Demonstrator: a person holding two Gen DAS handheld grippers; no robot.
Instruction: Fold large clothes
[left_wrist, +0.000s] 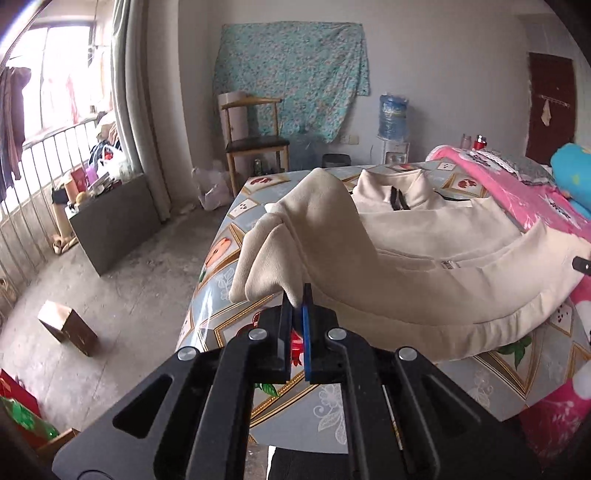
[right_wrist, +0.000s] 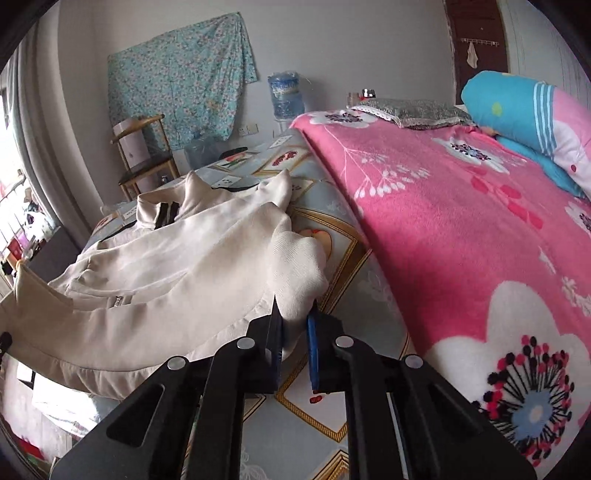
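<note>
A cream jacket (left_wrist: 424, 251) with a dark zip at the collar lies on a table covered with a patterned oilcloth (left_wrist: 221, 306). In the left wrist view my left gripper (left_wrist: 297, 295) is shut on the jacket's near left corner, which is lifted so the cloth hangs in folds above the table. In the right wrist view the same jacket (right_wrist: 166, 266) spreads to the left, and my right gripper (right_wrist: 293, 310) is shut on a bunched white-cream cuff or hem corner, raised off the oilcloth (right_wrist: 332, 258). The other gripper's tip shows at each view's edge.
A bed with a pink flowered blanket (right_wrist: 461, 229) and a blue pillow (right_wrist: 517, 107) adjoins the table on the right. A wooden chair (left_wrist: 251, 133), a water dispenser (left_wrist: 393, 122), a dark cabinet (left_wrist: 110, 221) and a small box (left_wrist: 68, 326) on the concrete floor stand to the left.
</note>
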